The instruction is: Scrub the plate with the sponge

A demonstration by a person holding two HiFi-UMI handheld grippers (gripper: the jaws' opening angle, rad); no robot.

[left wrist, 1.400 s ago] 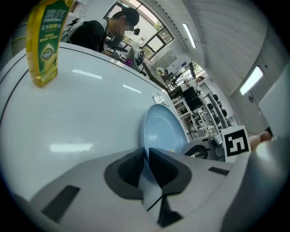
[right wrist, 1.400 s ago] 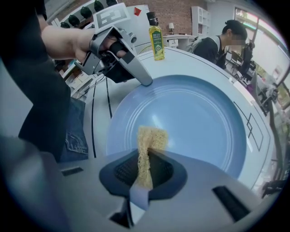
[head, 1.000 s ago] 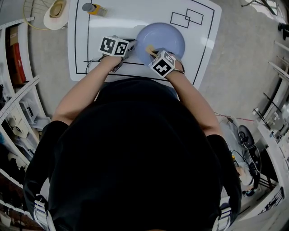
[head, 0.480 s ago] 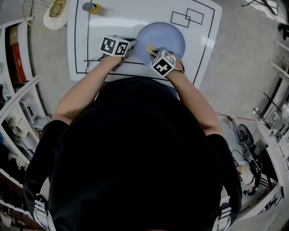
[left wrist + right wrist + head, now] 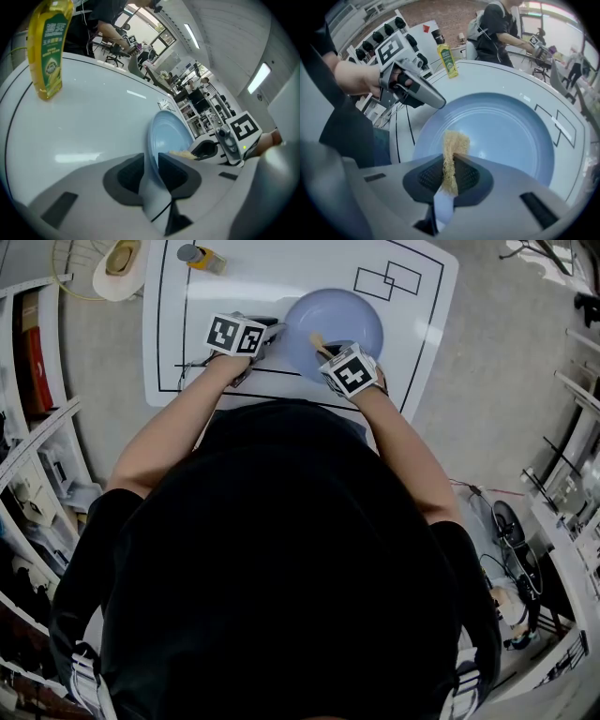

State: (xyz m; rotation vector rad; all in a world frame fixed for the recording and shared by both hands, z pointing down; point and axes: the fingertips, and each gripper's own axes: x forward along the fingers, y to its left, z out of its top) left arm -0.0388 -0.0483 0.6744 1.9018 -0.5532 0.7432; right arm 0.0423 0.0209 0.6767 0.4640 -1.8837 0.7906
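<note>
A pale blue plate (image 5: 339,322) lies on the white table (image 5: 281,277). My left gripper (image 5: 272,334) is shut on the plate's left rim (image 5: 152,154), which stands edge-on between its jaws in the left gripper view. My right gripper (image 5: 323,348) is shut on a tan sponge (image 5: 451,157), whose free end rests on the near inside of the plate (image 5: 497,126). The sponge (image 5: 314,341) shows as a small tan patch in the head view and sponge (image 5: 180,153) beyond the rim in the left gripper view. The left gripper (image 5: 436,101) reaches the plate's edge in the right gripper view.
A yellow soap bottle (image 5: 199,257) (image 5: 49,51) (image 5: 448,60) stands at the table's far left. Black outlines and rectangles (image 5: 389,277) mark the table top. A round stand (image 5: 117,268) sits off the table's far left corner. Shelves (image 5: 33,409) line the left, equipment the right.
My right gripper with the sponge has shifted slightly right and toward the near side of the plate. The left gripper keeps its hold on the rim.
</note>
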